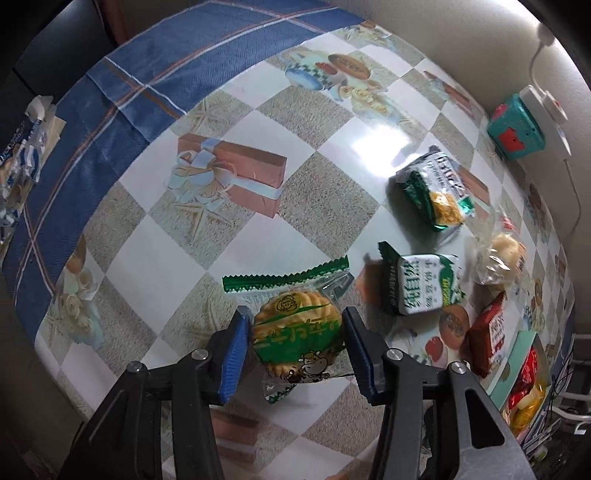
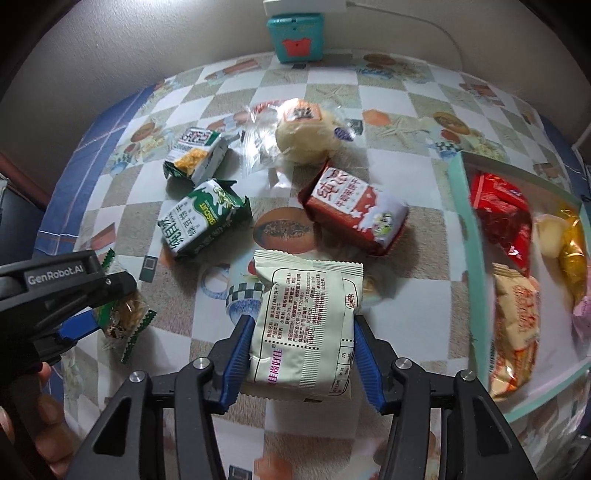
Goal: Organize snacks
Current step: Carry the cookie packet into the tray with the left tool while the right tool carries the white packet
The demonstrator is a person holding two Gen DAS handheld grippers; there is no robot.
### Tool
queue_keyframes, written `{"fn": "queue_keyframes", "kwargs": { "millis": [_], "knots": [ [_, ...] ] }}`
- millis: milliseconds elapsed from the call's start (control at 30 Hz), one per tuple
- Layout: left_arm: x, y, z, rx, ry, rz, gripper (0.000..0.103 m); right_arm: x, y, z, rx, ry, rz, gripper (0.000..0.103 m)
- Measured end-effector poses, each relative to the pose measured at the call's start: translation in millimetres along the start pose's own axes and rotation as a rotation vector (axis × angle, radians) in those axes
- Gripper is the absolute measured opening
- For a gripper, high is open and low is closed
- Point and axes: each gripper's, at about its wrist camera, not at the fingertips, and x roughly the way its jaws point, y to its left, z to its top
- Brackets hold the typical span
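Note:
My left gripper (image 1: pixel 295 339) is shut on a round biscuit in a clear, green-edged wrapper (image 1: pixel 295 332), just above the table; it also shows in the right wrist view (image 2: pixel 122 317). My right gripper (image 2: pixel 301 350) is shut on a pale cream snack pack (image 2: pixel 306 325), printed back side up. Loose on the table lie a green-and-white biscuit pack (image 2: pixel 203 221), a green corn-picture pack (image 2: pixel 195 155), a bun in a clear wrapper (image 2: pixel 303 133) and a red-brown pack (image 2: pixel 354 214). A mint-rimmed tray (image 2: pixel 463 236) at the right holds several snacks.
A teal box with a red shape (image 2: pixel 295 35) stands at the table's back edge under a white power strip (image 2: pixel 303 6) with a cord. A blue plaid cloth (image 1: pixel 122 92) covers the table's left part. The wall runs close behind.

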Motion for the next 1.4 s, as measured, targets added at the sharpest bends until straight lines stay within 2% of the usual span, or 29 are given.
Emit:
{"fn": "queue_keyframes", "kwargs": {
  "millis": [467,700,900,1400],
  "knots": [
    [-71.3,-17.5,-30.1,0.055,-0.143,-0.053,0.052,-61.3,-29.2,-8.0,0.059,-0.113,0.054,0.056],
    [-86.8,-35.7,-35.0,0.098,-0.196,-0.073,0.052,-79.9,-50.4,-6.5,0.094,-0.147,0.067,0.056],
    [-93.2,-51.1,-42.5,0.125,-0.205,-0.091,0.052,-88.4,-72.8,-3.6,0.133,-0.161,0.068,0.056],
    [-101.2,-97.4,-67.6,0.222,-0.215,-0.111,0.052,-99.7,-152.0,0.1,0.328,-0.177,0.071,0.056]
  ]
}}
